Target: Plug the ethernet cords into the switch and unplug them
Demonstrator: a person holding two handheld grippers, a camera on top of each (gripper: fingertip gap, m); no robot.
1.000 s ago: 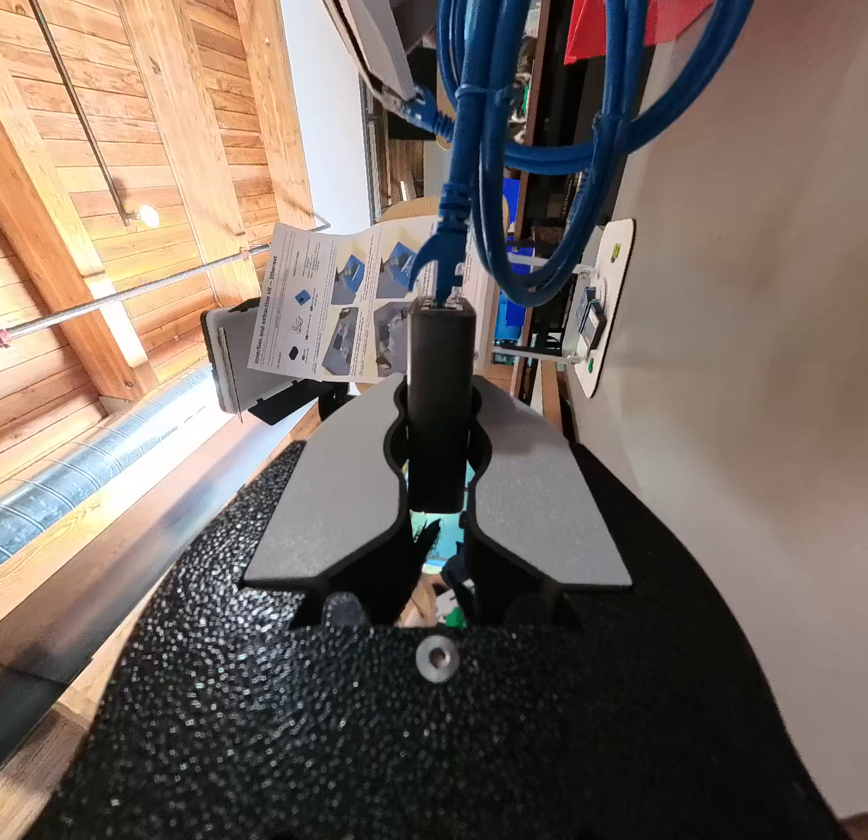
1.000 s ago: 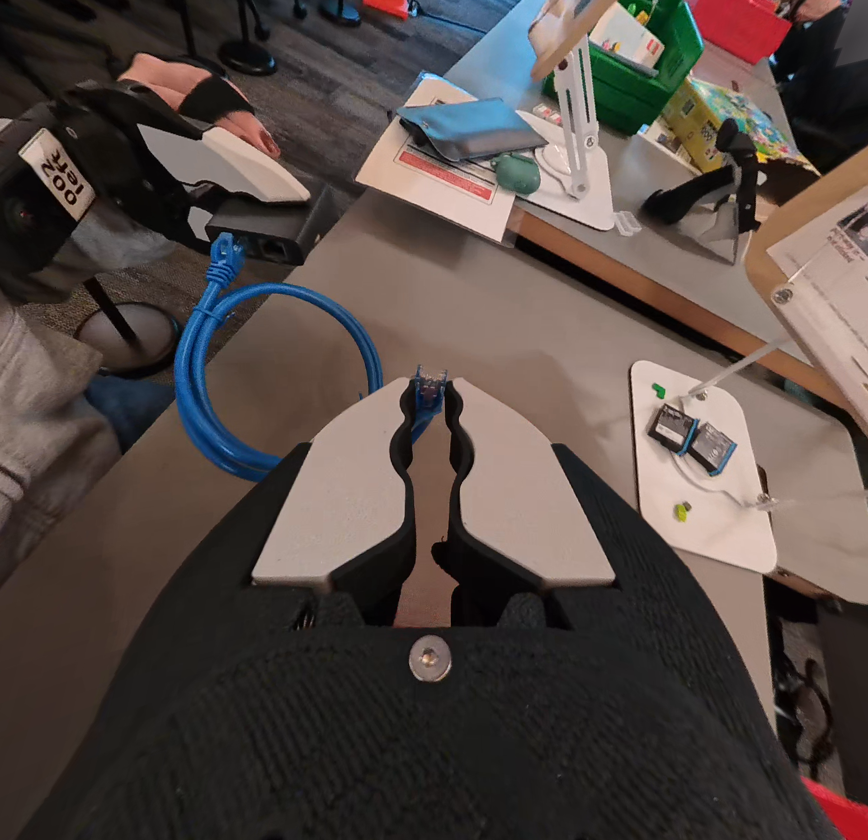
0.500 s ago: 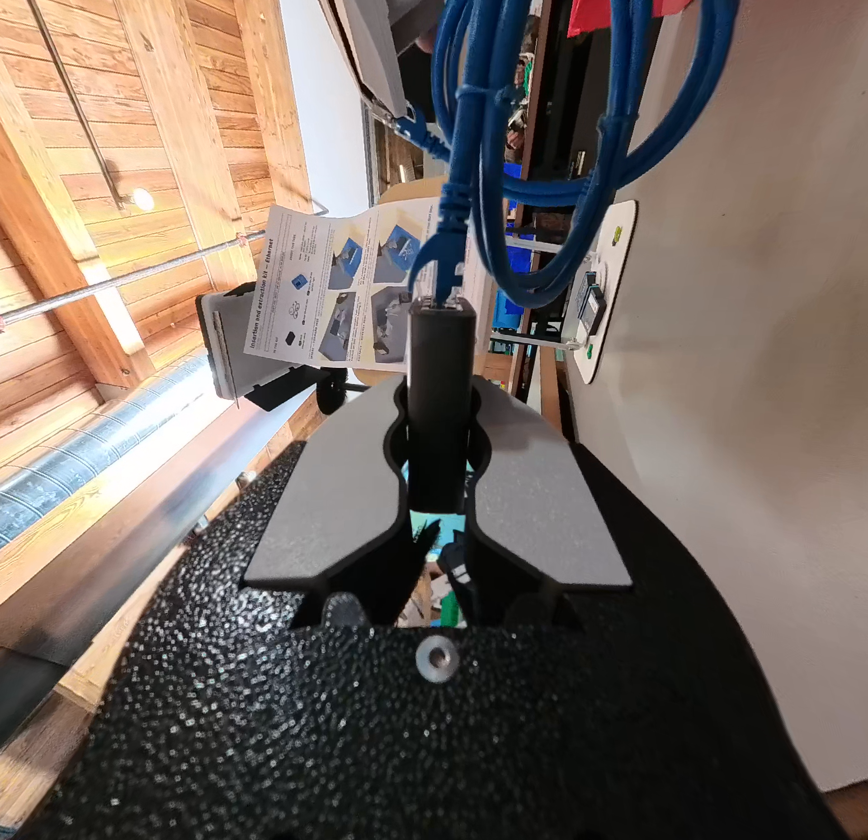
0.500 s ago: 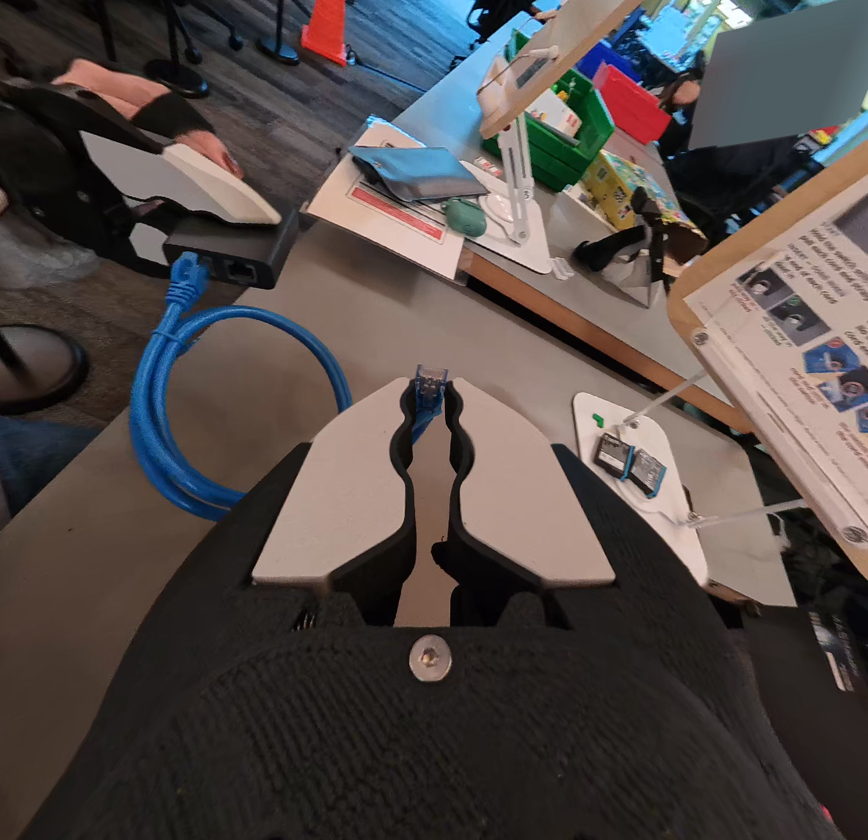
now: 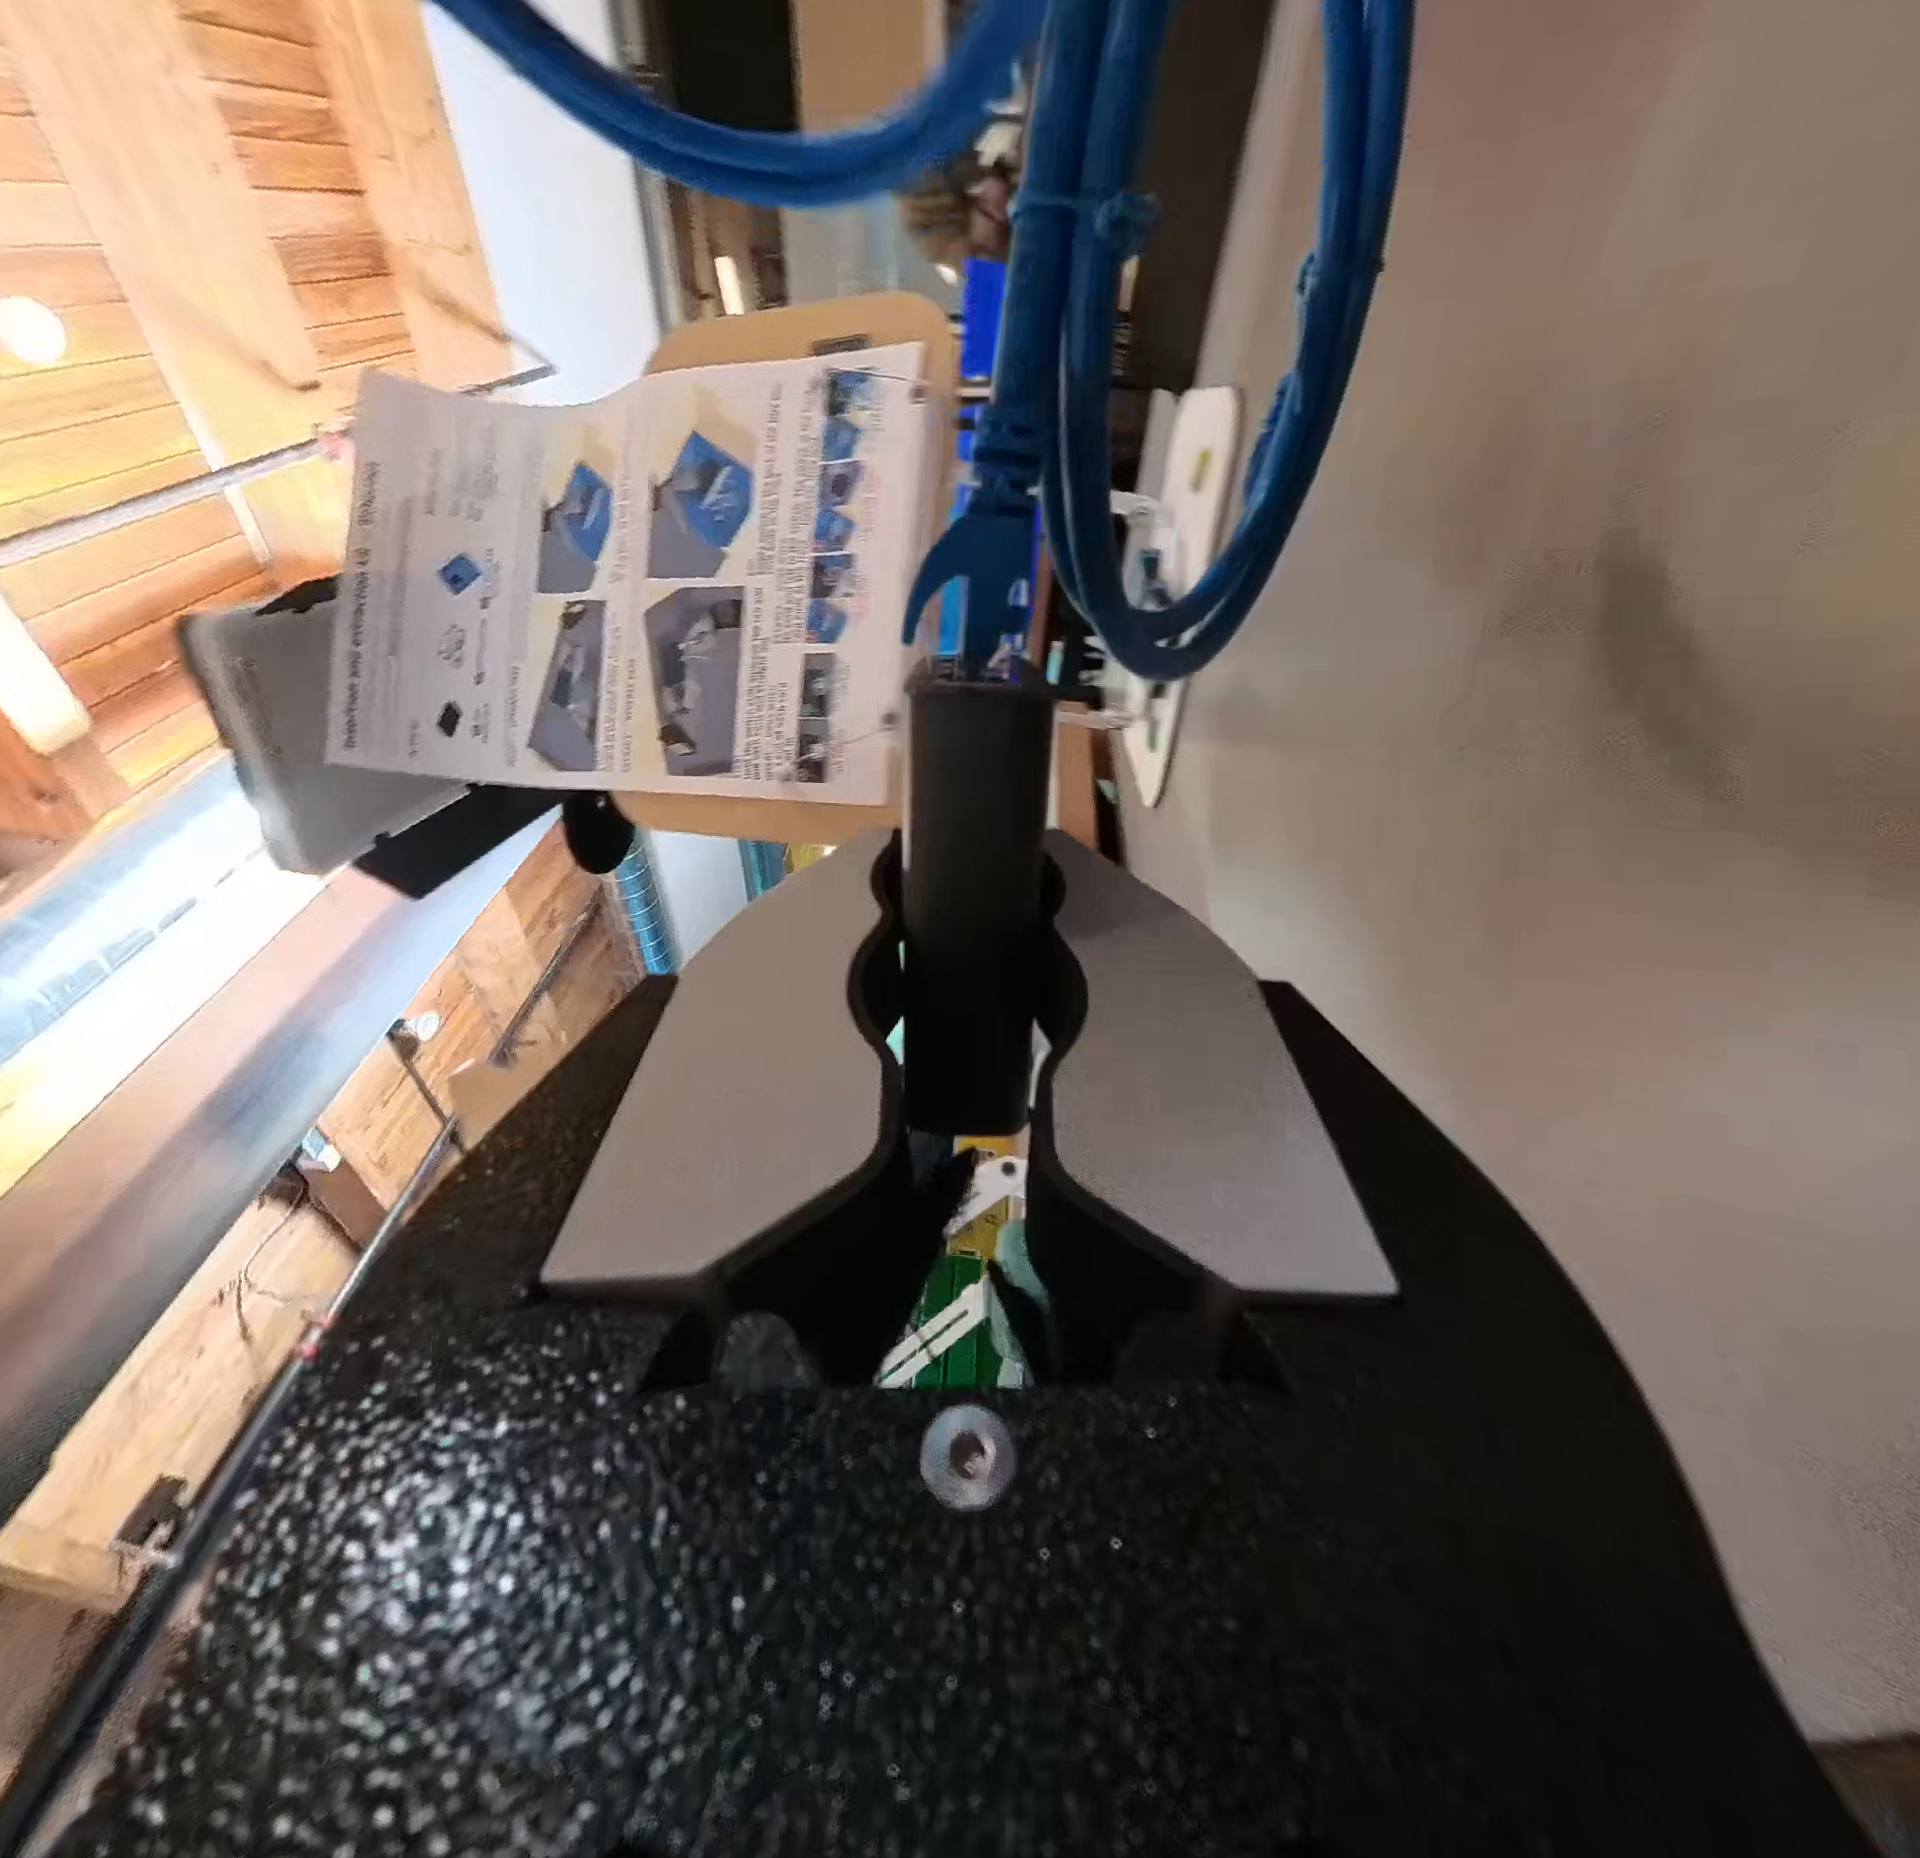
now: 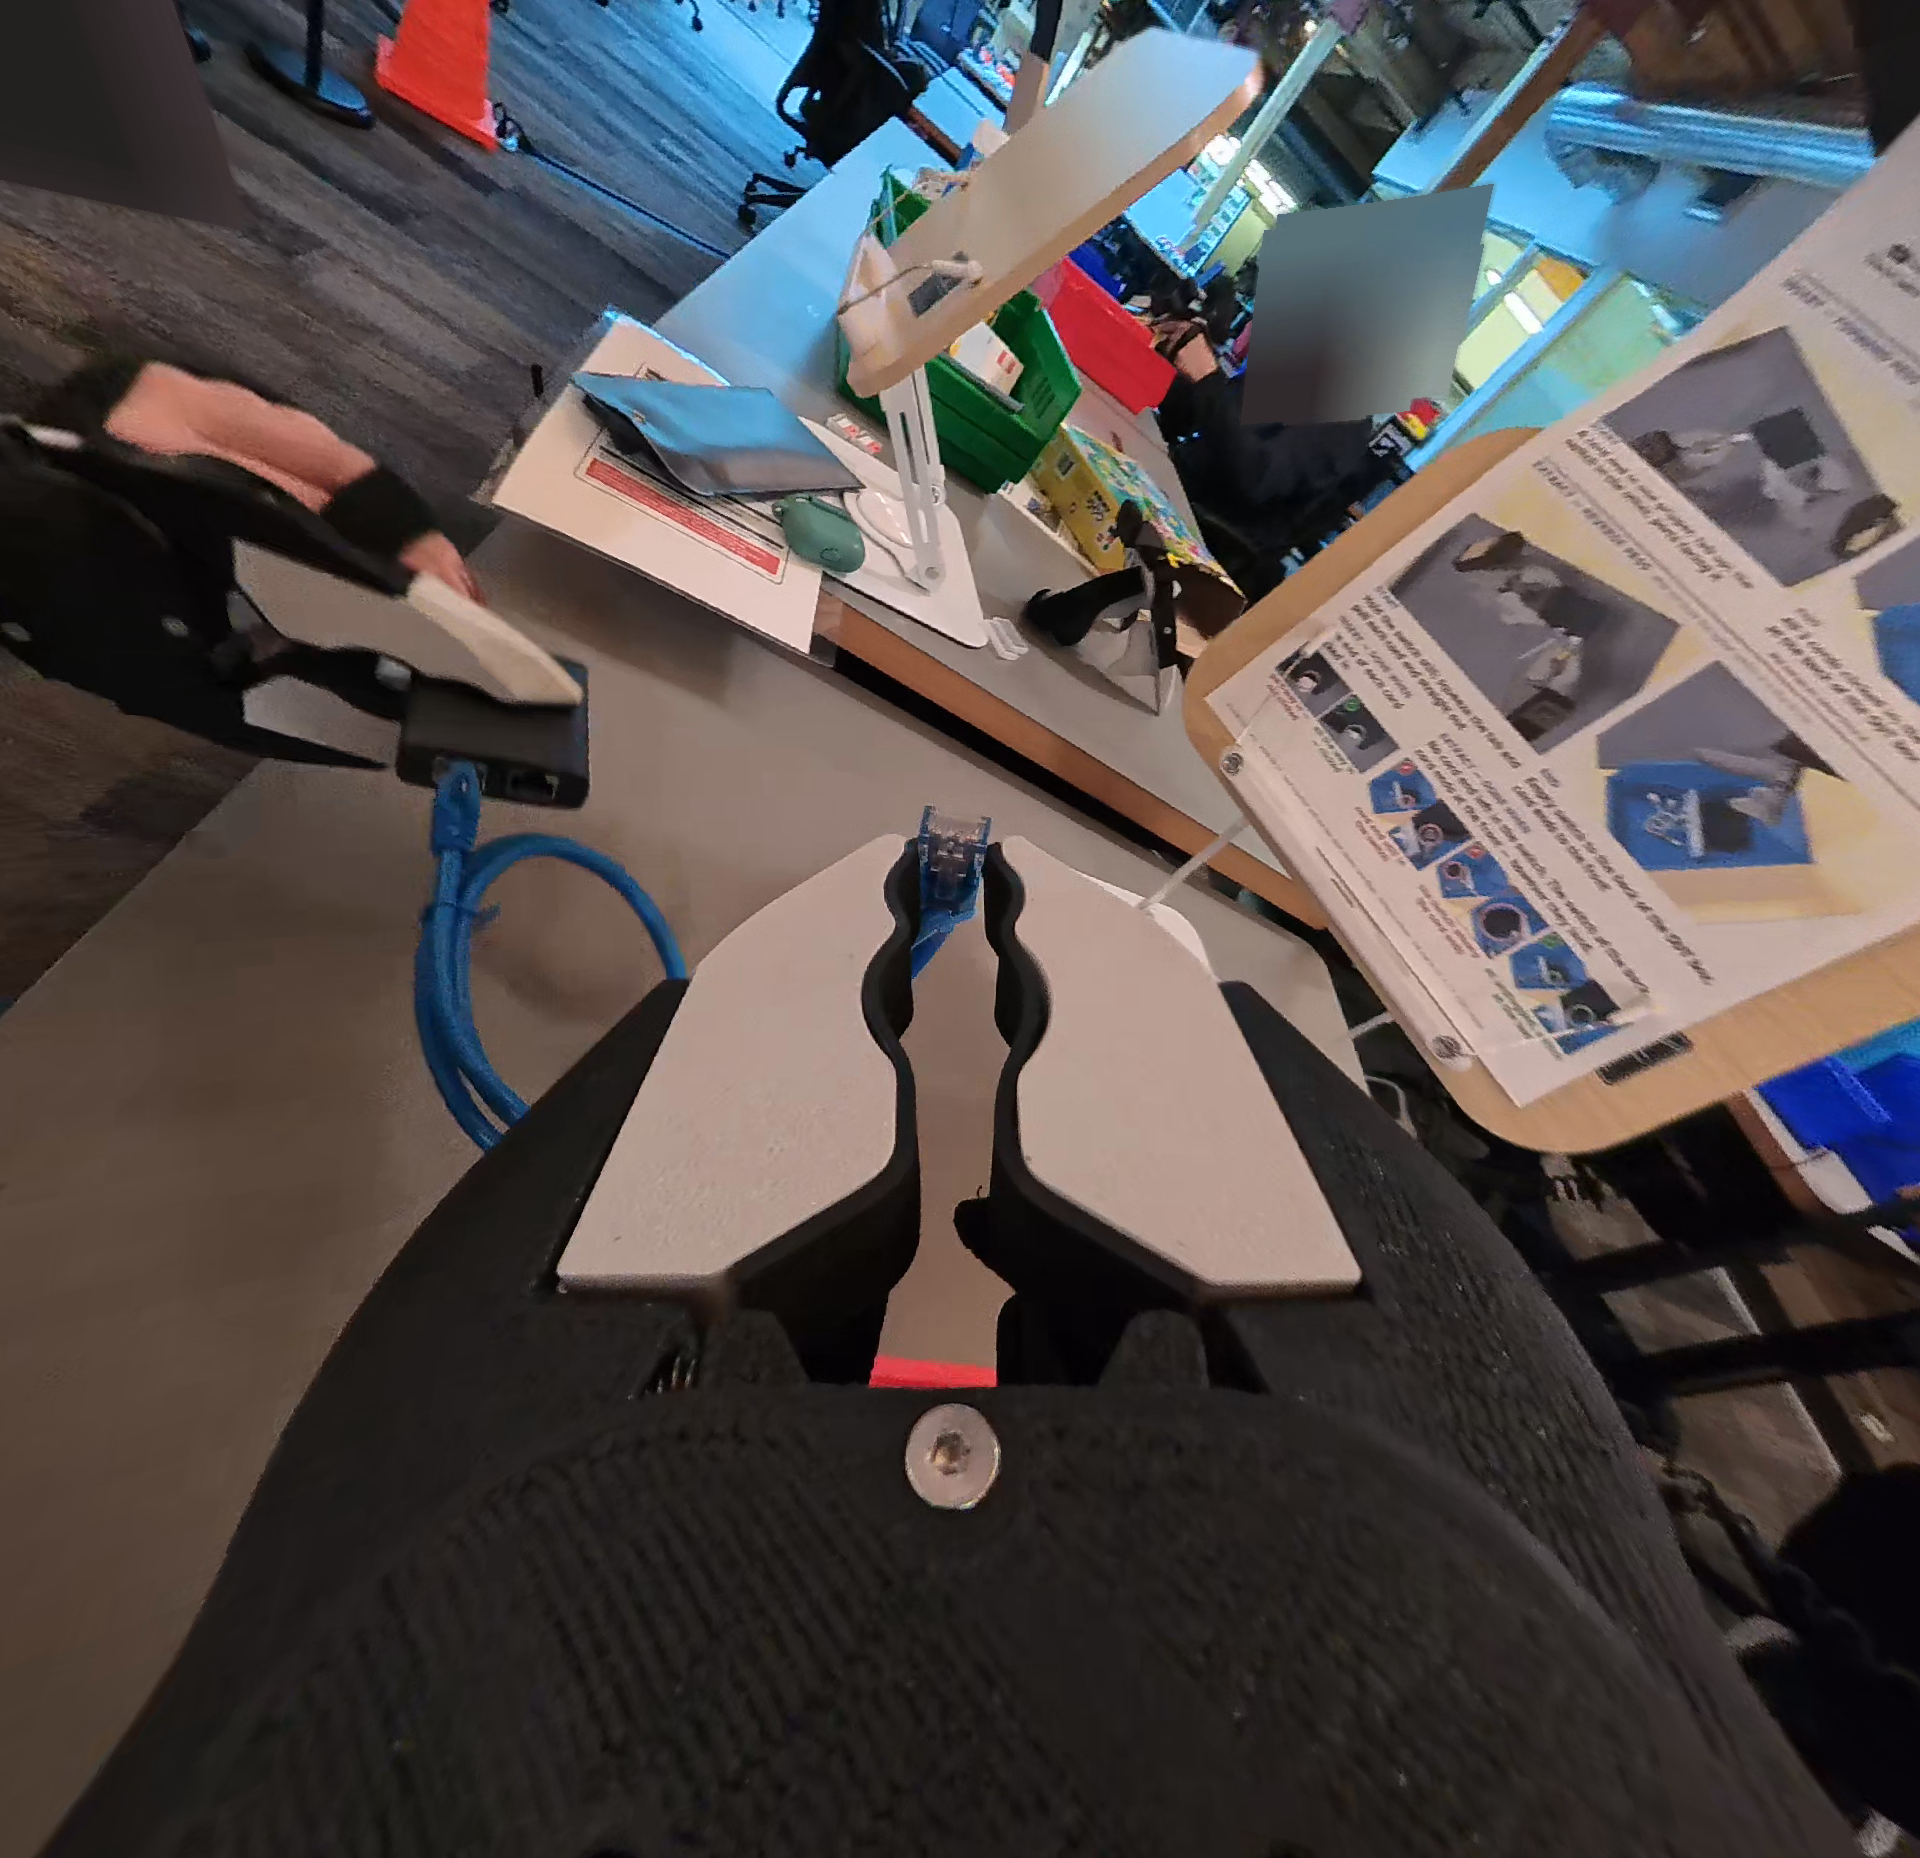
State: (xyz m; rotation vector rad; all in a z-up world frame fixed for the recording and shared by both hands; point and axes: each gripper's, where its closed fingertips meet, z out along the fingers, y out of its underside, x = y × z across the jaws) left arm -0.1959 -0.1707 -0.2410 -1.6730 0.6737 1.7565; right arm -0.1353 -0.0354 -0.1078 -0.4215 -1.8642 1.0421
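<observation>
While the left wrist view shows the left gripper (image 5: 971,873) with its fingers clamped on the black switch (image 5: 971,873), only the right wrist view shows that switch (image 6: 497,743) held above the grey worktop (image 6: 208,1133), with an open port beside the plugged blue ethernet cord (image 6: 457,935). That view also shows the right gripper (image 6: 948,863), fingers pinching the cord's clear free plug (image 6: 951,842), well apart from the switch. An instruction sheet (image 5: 623,582) appears in both views, blurred in the left one.
</observation>
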